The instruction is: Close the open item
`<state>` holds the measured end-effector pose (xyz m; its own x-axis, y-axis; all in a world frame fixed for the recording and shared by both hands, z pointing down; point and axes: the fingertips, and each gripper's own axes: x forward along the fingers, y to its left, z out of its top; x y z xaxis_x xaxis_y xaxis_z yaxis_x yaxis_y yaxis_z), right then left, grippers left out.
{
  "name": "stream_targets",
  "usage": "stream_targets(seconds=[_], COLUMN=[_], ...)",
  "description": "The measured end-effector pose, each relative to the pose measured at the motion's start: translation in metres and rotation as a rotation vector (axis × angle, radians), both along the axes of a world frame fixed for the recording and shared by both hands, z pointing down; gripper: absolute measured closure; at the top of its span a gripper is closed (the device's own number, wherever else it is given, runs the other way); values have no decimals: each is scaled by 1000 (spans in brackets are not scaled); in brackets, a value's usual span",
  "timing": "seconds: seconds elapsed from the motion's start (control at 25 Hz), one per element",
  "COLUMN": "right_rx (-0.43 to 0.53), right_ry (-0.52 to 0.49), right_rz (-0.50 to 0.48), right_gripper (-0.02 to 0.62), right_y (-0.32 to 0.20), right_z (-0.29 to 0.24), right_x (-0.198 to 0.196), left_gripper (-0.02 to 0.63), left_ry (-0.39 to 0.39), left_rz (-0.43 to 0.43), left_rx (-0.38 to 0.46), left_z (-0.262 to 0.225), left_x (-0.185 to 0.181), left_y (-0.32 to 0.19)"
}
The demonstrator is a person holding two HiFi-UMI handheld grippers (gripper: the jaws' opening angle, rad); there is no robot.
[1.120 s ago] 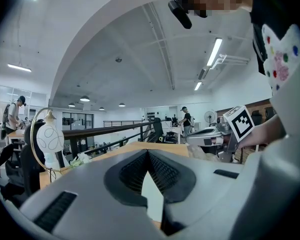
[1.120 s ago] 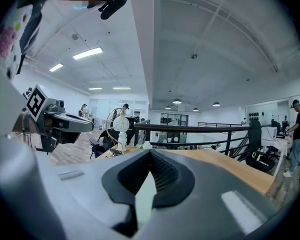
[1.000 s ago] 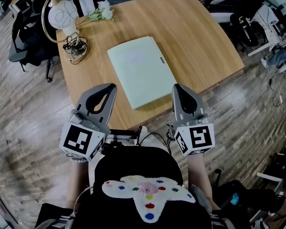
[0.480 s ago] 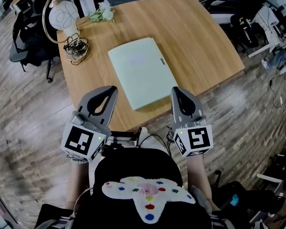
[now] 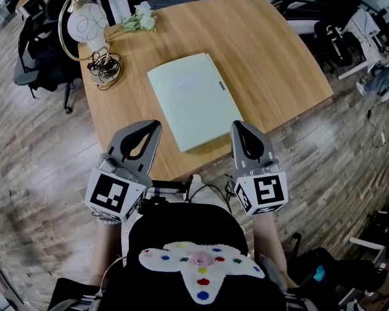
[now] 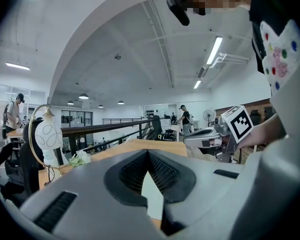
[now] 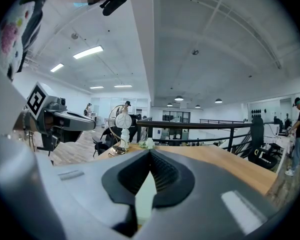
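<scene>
Holding left gripper [image 5: 150,127] and right gripper [image 5: 240,127] at the table [image 5: 266,50] edge, jaws together (nothing between), flanking a closed green folder [image 5: 191,99].

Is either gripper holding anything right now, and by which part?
Nothing is held: left gripper and right gripper are both shut and empty, clear of the green folder.

The left gripper [image 5: 153,126] and the right gripper [image 5: 239,126] are held side by side ahead of the torso [image 5: 185,229], well apart, both pointed forward and roughly parallel. The left fingers [image 6: 132,170] are seen pressed together with nothing between them. The right fingers [image 7: 165,173] are likewise closed and empty. Each marker cube [image 5: 112,196] is turned upward, and both forearms [image 5: 102,240] are bent close to the body.
</scene>
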<state>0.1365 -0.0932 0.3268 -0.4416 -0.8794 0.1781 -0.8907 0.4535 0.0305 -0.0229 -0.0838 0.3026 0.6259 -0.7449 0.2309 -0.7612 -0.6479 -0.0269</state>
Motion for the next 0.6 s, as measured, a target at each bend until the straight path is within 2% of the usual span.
stream_targets(seconds=[0.4,0.6], right_rx=[-10,-16], right_ry=[7,12], right_rz=[9,12], right_gripper=[588,588], right_y=[-2,-4], right_z=[6,5], right_x=[2,5], left_gripper=[598,599], left_ry=[-20,0], left_rz=[4,11], left_rx=[-21,0], left_z=[6,1], left_x=[2,6], left_y=[0,-4])
